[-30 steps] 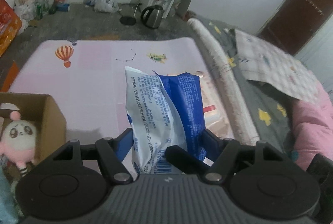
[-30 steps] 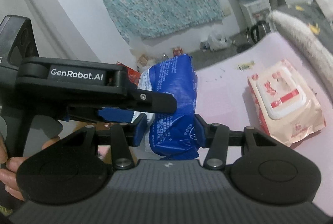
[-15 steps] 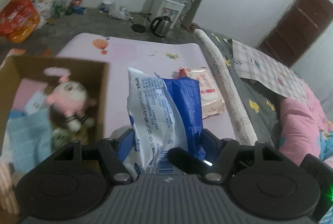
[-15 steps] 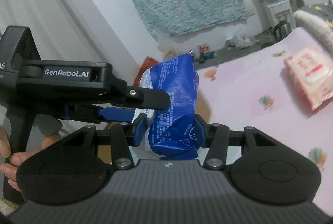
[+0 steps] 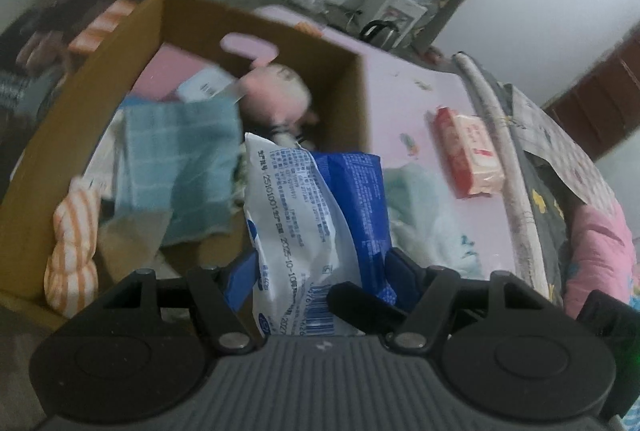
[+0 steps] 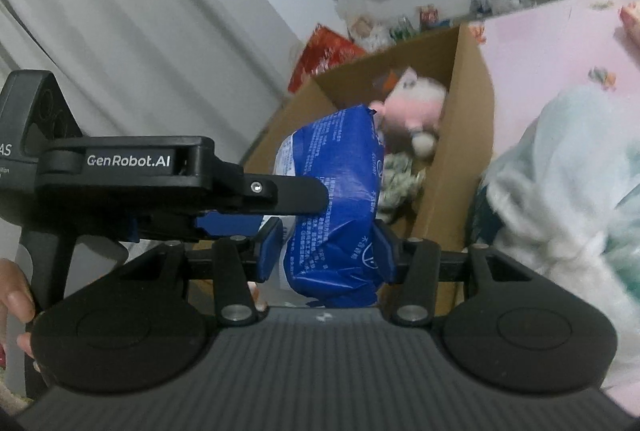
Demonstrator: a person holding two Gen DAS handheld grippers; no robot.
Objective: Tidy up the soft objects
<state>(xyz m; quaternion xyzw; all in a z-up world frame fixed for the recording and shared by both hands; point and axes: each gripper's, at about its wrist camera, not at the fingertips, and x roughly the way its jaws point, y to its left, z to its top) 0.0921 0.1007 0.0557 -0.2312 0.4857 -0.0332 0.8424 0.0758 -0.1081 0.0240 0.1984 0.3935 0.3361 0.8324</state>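
So the soft blue-and-white plastic pack (image 5: pixel 316 223) is pinched from both sides at once, left gripper (image 5: pixel 316 271) clamped on one end and right gripper (image 6: pixel 328 251) squeezed on the other, and it's now hanging right over the near-right corner of the open brown cardboard box (image 5: pixel 360 99). A second ago it was over the pink mat with the box barely in view, so the carry is basically done; I'd guess the drop comes next. Inside the box: pink plush toy (image 5: pixel 276 95) at the back, blue checked cloth (image 5: pixel 176 159) on the left, orange striped cloth (image 5: pixel 74 243) near the front-left. Right of the box, a pale mint fluffy blanket (image 6: pixel 560 171) and, further off, a pink wet-wipes pack (image 5: pixel 468 151) sit on the mat, not yet boxed.
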